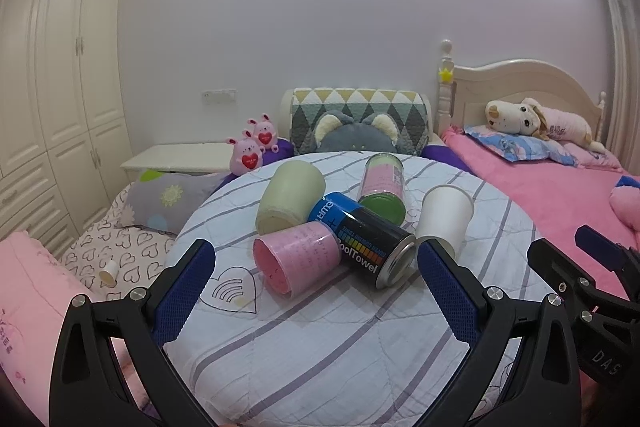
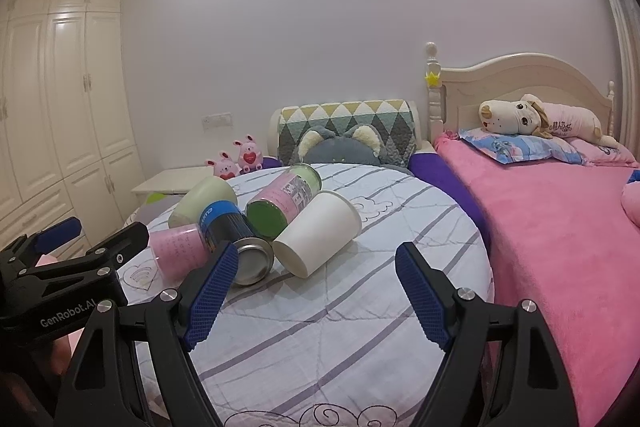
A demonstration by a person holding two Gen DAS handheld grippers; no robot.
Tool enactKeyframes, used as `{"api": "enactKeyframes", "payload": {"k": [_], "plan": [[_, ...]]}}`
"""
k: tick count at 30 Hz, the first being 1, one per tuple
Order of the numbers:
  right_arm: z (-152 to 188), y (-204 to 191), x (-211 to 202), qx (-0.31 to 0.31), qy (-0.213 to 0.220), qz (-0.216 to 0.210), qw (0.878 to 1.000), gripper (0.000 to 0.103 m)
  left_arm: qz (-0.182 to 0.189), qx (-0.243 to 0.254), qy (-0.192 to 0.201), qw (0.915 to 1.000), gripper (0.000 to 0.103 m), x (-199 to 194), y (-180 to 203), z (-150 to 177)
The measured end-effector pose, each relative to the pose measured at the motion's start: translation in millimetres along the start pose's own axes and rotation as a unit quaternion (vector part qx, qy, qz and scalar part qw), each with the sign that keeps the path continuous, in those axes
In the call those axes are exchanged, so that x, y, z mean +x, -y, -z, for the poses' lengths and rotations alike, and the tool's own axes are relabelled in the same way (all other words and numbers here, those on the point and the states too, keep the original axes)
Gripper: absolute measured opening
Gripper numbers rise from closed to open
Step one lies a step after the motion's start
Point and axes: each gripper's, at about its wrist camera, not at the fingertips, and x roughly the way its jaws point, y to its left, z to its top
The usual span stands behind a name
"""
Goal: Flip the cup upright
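Several cups and cans lie on their sides on a round table with a striped white cloth (image 1: 320, 339). A pink cup (image 1: 296, 255), a pale green cup (image 1: 290, 197), a black and blue CoolTowel can (image 1: 362, 241), a green-bottomed can (image 1: 382, 191) and a white cup (image 1: 442, 215) cluster together. My left gripper (image 1: 316, 291) is open and empty just in front of the pink cup. My right gripper (image 2: 316, 287) is open and empty in front of the white cup (image 2: 320, 231). The pink cup (image 2: 180, 249) and CoolTowel can (image 2: 236, 239) lie left of it.
A pink bed (image 2: 560, 235) with a plush dog (image 2: 536, 119) lies to the right. Plush rabbits (image 1: 252, 147), a grey cat cushion (image 1: 356, 135) and a bedside table (image 1: 176, 157) stand behind the table. A white wardrobe (image 1: 52, 87) fills the left wall.
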Motion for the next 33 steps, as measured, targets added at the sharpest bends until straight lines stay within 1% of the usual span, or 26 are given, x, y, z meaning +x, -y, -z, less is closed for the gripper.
{"api": "enactKeyframes", "payload": {"k": [5, 21, 28, 33], "plan": [[-1, 2, 1, 0.003, -0.002, -0.001, 1.000, 0.082, -0.005, 0.005, -0.002, 1.0000, 0.102, 2, 1, -1], [-3, 2, 12, 0.000, -0.015, 0.002, 1.000, 0.082, 0.000, 0.004, -0.012, 0.9999, 0.102, 5, 0, -2], [-5, 5, 17, 0.004, -0.021, 0.001, 1.000, 0.082, 0.020, -0.001, -0.024, 0.9995, 0.102, 16, 0, -7], [-9, 5, 25, 0.001, -0.026, -0.002, 1.000, 0.082, 0.015, 0.006, -0.028, 0.9995, 0.102, 25, 3, -14]]}}
